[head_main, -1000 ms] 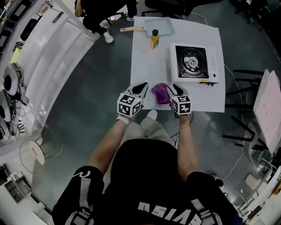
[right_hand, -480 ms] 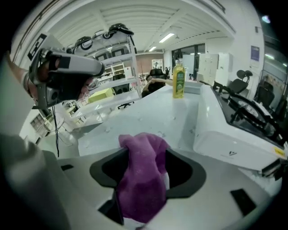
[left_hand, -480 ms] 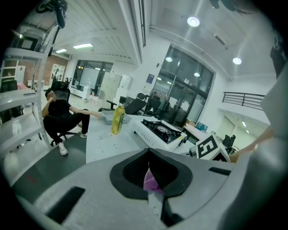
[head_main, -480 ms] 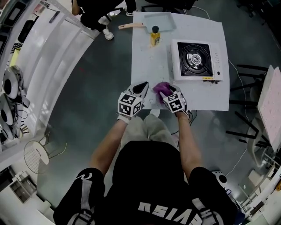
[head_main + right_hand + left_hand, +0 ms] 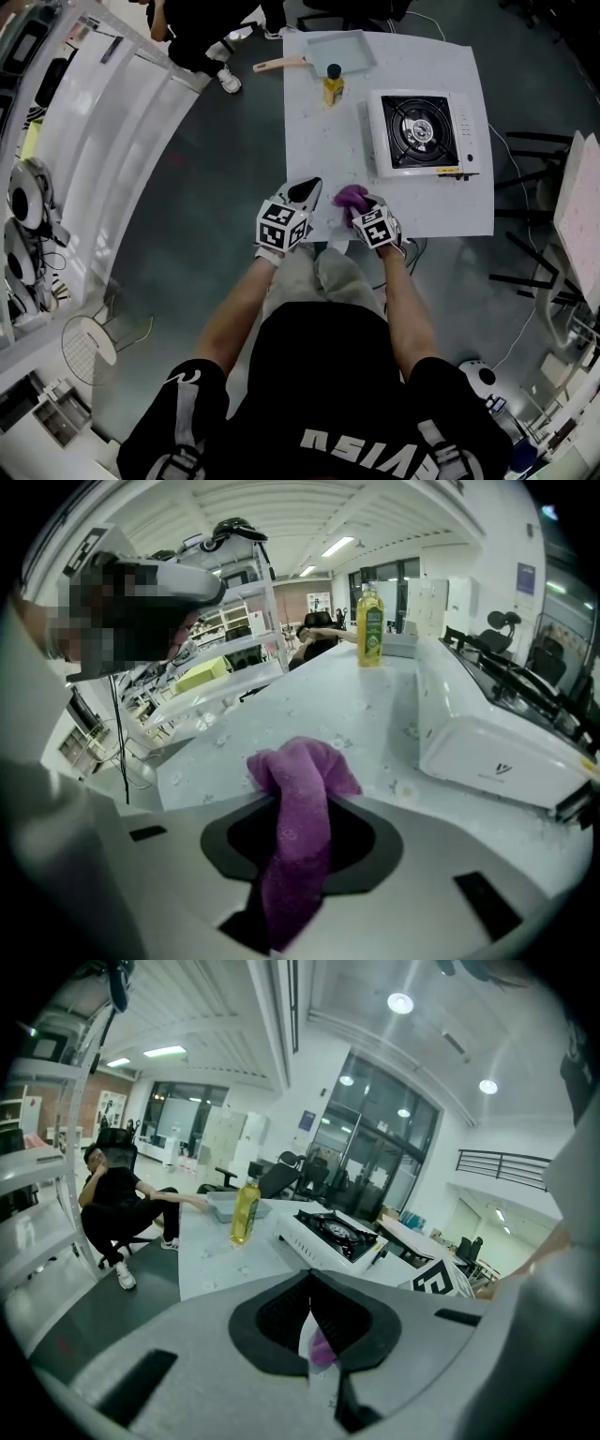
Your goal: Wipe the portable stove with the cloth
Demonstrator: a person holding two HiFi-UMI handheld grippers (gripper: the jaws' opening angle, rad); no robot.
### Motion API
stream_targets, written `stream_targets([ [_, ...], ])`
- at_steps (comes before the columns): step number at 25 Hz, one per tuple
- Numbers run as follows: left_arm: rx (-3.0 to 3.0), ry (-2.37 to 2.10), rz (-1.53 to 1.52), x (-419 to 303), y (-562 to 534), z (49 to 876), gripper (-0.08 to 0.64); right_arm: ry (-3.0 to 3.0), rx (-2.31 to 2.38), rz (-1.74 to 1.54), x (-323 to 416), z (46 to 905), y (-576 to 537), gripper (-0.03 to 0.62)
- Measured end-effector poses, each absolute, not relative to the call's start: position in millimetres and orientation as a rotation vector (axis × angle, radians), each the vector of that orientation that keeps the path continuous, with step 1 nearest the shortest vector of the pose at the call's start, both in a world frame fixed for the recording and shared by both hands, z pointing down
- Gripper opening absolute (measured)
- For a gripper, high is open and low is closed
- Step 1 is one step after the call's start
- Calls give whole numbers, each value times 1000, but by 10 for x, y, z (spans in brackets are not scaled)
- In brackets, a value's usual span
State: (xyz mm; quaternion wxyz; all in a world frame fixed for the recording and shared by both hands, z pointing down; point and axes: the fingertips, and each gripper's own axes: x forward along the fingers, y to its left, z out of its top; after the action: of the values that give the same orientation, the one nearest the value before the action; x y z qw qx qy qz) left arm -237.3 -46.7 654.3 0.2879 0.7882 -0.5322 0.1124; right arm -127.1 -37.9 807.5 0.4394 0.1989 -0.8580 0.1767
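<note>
Now our right tool [image 5: 364, 206], jaws just closing, clamps the purple cloth [image 5: 298, 780] on the surface [image 5: 412, 202]. Our left tool [image 5: 308, 187] is pressed together, empty.

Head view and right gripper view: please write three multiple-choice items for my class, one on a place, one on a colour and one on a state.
1. The portable stove stands:
A. on the right side of the table
B. on the floor
C. at the table's near left corner

2. The cloth is:
A. purple
B. yellow
C. white

3. The fingers of the right gripper are:
A. shut on the cloth
B. wide apart and empty
C. shut with nothing between them

Answers:
1 A, the head view shows the stove by the table's right edge.
2 A, both views show purple fabric.
3 A, the right gripper view shows the cloth pinched between the fingers, which have just been closing.
</note>
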Motion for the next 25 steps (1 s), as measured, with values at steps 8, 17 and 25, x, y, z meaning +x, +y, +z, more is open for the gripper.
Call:
stream_targets([
  [8, 2217, -1310, 305, -2459, -767, 6259, 6, -2166, 695, 461, -1310, 7584, -636, 103],
  [17, 2341, -1248, 248, -2599, -1199, 5783, 6, -2280, 1032, 452, -1369, 6460, -1276, 101],
  [25, 2437, -1250, 180, -2695, -1387, 5306, 6, -2348, 1248, 381, -1296, 5682, -1545, 101],
])
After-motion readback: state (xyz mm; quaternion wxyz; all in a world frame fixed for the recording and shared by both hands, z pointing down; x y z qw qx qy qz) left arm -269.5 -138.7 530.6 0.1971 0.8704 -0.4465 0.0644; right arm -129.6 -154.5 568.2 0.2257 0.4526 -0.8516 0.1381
